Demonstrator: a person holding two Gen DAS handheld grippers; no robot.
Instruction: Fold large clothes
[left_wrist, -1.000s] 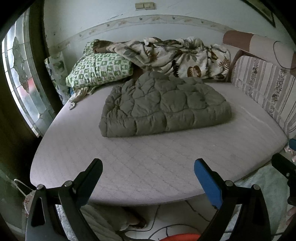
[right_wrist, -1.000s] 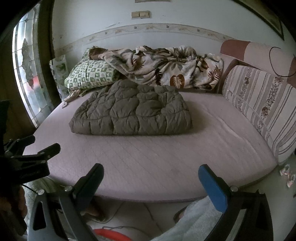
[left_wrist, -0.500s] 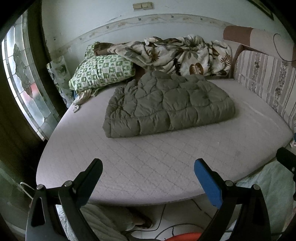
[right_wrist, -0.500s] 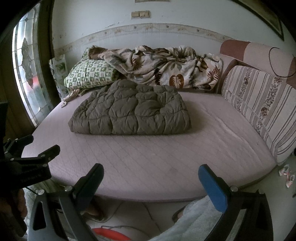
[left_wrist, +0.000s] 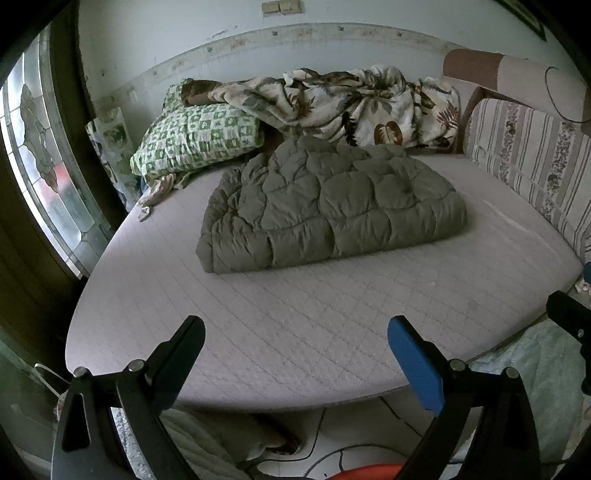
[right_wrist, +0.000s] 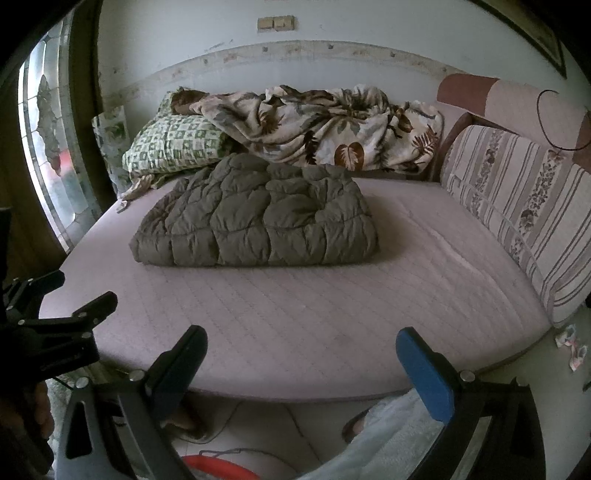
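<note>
Quilted olive coat (left_wrist: 328, 206) lies folded near the middle of the mattress (left_wrist: 295, 325), just in front of a leaf-print blanket (left_wrist: 340, 103) and a green checked pillow (left_wrist: 195, 136). I hold my left tongs (left_wrist: 295, 332) and right tongs (right_wrist: 301, 341) spread apart and empty above the mattress's near edge, well short of the coat.

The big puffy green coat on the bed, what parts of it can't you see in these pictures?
- Puffy green coat: both views show a folded bundle; sleeves, zip and underside are tucked inside or against the mattress.
- Its far edge: right wrist view, blocked by its own bulk.
</note>
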